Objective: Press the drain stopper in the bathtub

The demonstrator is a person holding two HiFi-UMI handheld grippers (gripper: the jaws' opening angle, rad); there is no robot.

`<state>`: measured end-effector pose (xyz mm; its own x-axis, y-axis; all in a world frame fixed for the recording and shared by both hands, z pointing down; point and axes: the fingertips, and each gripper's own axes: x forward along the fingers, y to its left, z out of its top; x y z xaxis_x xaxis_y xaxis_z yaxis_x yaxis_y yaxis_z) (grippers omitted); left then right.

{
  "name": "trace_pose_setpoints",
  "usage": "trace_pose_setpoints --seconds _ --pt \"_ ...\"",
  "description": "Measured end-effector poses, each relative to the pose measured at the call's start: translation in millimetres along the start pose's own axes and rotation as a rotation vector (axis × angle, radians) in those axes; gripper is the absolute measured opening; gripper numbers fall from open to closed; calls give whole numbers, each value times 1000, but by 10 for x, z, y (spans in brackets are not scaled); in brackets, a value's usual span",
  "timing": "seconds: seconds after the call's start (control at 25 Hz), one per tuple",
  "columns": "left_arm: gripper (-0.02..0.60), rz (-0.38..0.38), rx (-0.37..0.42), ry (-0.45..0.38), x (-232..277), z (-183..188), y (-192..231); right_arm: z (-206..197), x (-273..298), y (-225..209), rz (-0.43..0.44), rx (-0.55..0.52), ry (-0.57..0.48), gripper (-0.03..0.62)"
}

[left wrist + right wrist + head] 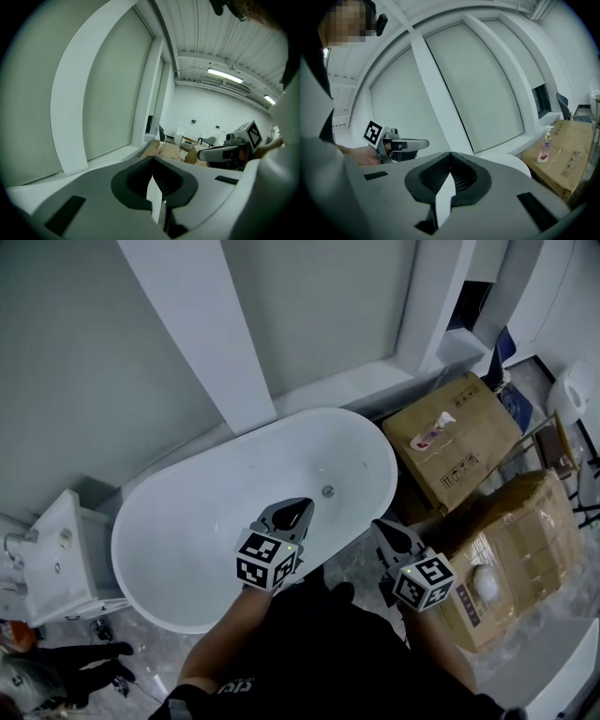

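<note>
The white oval bathtub [202, 521] fills the middle of the head view. Its small round metal drain stopper [328, 491] lies on the tub floor toward the right end. My left gripper [302, 505] hangs over the tub's near side, shut and empty, a short way left of and nearer than the stopper. Outside the tub's right rim my right gripper [379, 524] is also shut on nothing. In the left gripper view the left gripper [152, 160] has its jaws closed together, as does the right gripper [450, 154] in the right gripper view. Neither gripper view shows the stopper.
Two cardboard boxes [457, 442] [511, 545] stand right of the tub, with a pump bottle [431, 432] on the far one. A white cabinet [56, 559] stands at the tub's left end. Another person's legs [66, 676] are at the lower left. White wall panels rise behind.
</note>
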<state>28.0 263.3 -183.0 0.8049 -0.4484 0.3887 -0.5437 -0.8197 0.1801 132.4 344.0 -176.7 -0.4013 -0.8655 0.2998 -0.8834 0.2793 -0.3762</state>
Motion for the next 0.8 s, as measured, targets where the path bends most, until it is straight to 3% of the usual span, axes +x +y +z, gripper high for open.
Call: trace_pose_setpoints --seconds 0.44,0.8 --pt "17 41 -109 19 260 -142 886 61 1064 -151 49 -40 142 15" --pt "16 44 -118 4 408 12 1450 167 1646 -67 84 -56 198 15"
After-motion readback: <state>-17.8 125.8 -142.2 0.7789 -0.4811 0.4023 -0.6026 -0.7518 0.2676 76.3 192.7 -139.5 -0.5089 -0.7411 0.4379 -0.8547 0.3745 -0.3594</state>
